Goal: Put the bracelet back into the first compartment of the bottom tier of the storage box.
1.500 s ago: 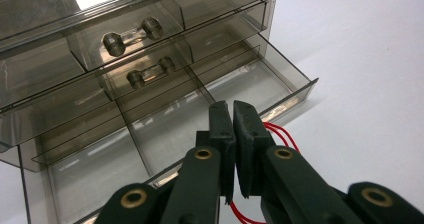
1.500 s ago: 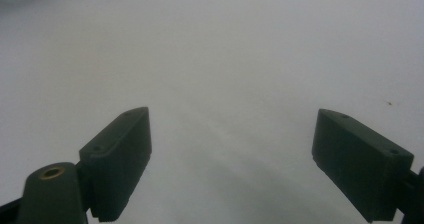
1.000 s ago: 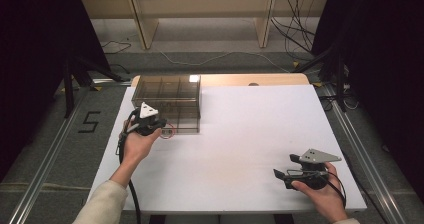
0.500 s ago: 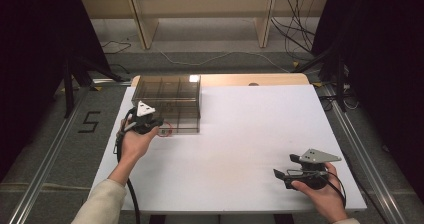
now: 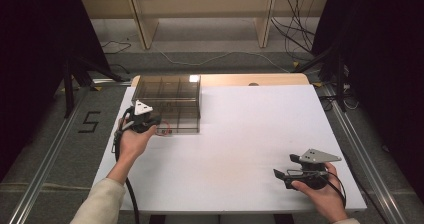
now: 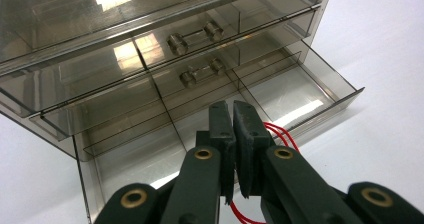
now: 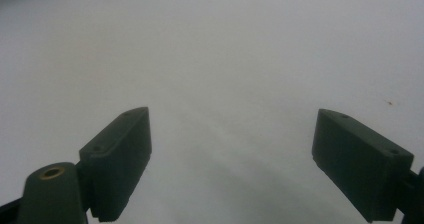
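The left gripper pinches a red rubber band above the open bottom drawer of the smoky drawer organizer. The thin band may slip out – falling outside the compartment, I think. The right gripper rests spread wide on the white table

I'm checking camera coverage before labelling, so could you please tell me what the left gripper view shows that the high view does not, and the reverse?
Left gripper view alone: the left hand-held gripper has its jaws pressed together on a thin red looped wire, and the upper drawers carry clear bar handles.

High view alone: the right hand-held gripper near the front right of the white table, both forearms, and the floor with shelving beyond.

Both: the smoky transparent plastic drawer cabinet with its bottom drawer pulled out, and the red wire at that drawer.
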A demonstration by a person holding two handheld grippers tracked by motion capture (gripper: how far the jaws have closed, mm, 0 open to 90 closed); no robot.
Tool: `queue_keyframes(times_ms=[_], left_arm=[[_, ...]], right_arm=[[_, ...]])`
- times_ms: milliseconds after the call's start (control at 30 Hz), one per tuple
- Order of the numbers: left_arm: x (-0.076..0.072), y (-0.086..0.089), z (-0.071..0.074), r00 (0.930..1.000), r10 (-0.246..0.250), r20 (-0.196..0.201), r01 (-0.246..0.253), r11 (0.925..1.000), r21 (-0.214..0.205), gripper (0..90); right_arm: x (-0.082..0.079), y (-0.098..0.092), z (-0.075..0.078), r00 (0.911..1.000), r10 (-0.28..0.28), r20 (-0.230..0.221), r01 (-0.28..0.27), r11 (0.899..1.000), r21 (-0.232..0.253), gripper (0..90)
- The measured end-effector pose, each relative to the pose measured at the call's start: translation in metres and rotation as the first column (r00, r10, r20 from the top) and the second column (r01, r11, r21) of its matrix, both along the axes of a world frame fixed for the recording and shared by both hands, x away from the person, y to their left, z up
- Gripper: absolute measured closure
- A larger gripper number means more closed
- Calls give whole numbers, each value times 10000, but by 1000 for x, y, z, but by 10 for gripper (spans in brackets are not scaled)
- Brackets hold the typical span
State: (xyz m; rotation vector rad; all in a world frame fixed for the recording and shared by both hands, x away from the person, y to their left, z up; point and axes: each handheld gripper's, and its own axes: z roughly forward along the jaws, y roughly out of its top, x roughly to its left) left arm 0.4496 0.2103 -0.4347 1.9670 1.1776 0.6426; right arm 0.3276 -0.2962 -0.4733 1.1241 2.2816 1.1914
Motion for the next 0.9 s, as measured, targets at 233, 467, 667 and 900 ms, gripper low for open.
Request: queue_keyframes(times_ms=[233,467,667,900], left_arm=[[2,3,0,10000,97,-9,-97,10000,-16,872],[4,5,0,9998,173,16,-173,9998,-21,872],[6,6,1,9997,231,37,-231,9997,-34,872],[7,7,2,9996,285,57,-285,9996,-37,872]], right_arm=[[0,0,0,10000,-5,3,5,10000,-3,167],[0,0,0,10000,-15,-3,15,10000,4,167],[0,0,0,10000,24,24,-24,10000,-13,167],[0,0,0,10000,15,40,-15,10000,-7,167]])
